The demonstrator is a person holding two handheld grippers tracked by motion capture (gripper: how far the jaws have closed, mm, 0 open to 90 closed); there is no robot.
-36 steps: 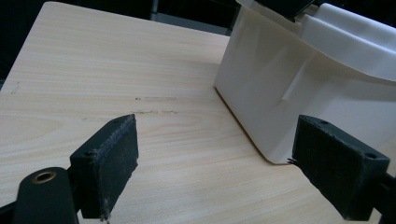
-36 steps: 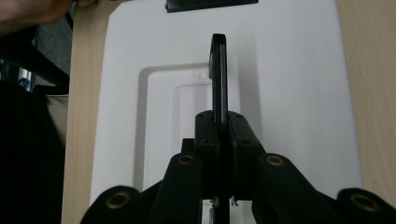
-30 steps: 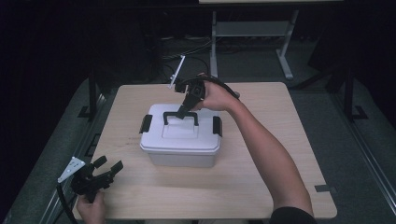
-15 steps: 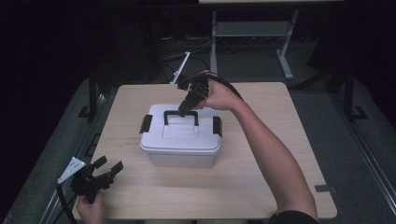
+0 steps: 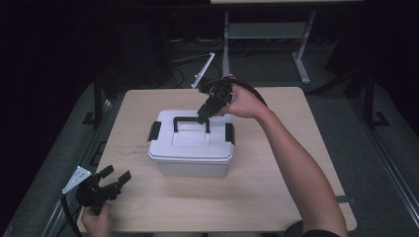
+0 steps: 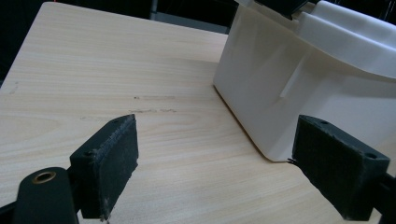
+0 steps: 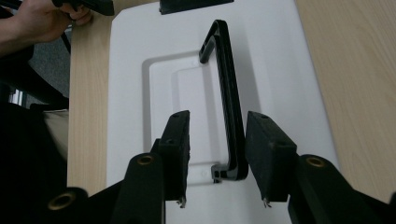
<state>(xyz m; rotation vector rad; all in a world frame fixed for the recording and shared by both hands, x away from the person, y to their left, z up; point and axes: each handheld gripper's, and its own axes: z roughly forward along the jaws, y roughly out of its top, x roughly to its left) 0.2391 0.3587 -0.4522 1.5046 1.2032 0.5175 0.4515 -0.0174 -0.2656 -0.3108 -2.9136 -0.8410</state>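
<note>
A white lidded box (image 5: 190, 148) with black side latches sits mid-table. Its black handle (image 5: 190, 120) stands upright on the lid. My right gripper (image 5: 203, 117) points down at the handle's right end. In the right gripper view the handle (image 7: 229, 107) runs between the jaws of my right gripper (image 7: 217, 158), close to the right pad (image 7: 268, 154). The jaws have just been opening and no pad presses on it. My left gripper (image 5: 116, 177) rests open at the table's near left corner. In the left gripper view, my left gripper (image 6: 224, 172) faces the box wall (image 6: 317, 79) with bare wood between its pads.
The wooden table (image 5: 276, 197) has bare room in front of and beside the box. A metal stand (image 5: 267, 34) and cables lie on the dark floor behind. The left hand (image 7: 42, 18) appears at the top left of the right gripper view.
The right gripper's jaws have opened off the handle and the hand has drawn slightly up and to the right. The handle stays upright. The left gripper has not moved.
</note>
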